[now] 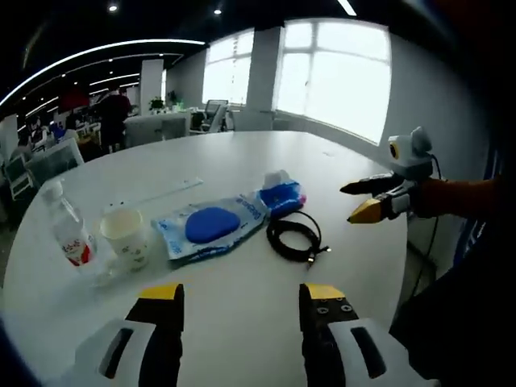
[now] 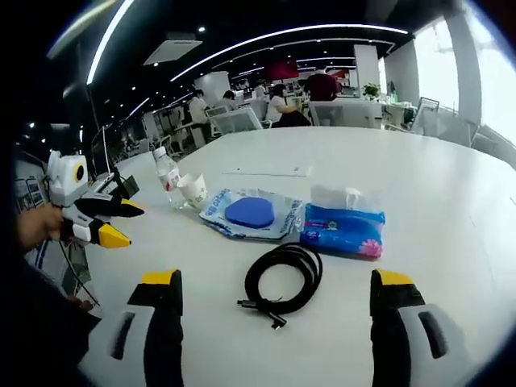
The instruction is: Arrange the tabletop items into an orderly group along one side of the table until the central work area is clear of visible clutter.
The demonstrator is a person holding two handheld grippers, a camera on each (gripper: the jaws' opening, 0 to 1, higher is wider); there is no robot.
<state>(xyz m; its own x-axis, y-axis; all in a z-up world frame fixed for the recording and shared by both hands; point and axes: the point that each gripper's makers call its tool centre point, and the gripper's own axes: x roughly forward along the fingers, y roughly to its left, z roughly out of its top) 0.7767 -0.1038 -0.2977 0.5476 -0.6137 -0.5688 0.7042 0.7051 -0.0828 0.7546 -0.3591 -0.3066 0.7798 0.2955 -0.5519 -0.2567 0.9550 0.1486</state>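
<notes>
1. Right gripper view: the right claw (image 2: 274,294) hangs released, jaws wide apart, over the white tabletop (image 2: 451,193).
2. Just beyond lies a coiled black cable (image 2: 284,277).
3. Farther, at 1 o'clock, a blue tissue pack (image 2: 343,226); at 11, a wipes packet (image 2: 250,213), paper cup (image 2: 193,190) and water bottle (image 2: 168,176).
4. Left gripper view: left claw (image 1: 242,292) released too.

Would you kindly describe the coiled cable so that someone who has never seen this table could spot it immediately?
On the round white table, a row of items runs from a water bottle and paper cup to a blue tissue pack. The black cable lies alone in front of that row, nearest the tissue pack. It is the only dark, ring-shaped thing there, wound into a loose loop.
</notes>
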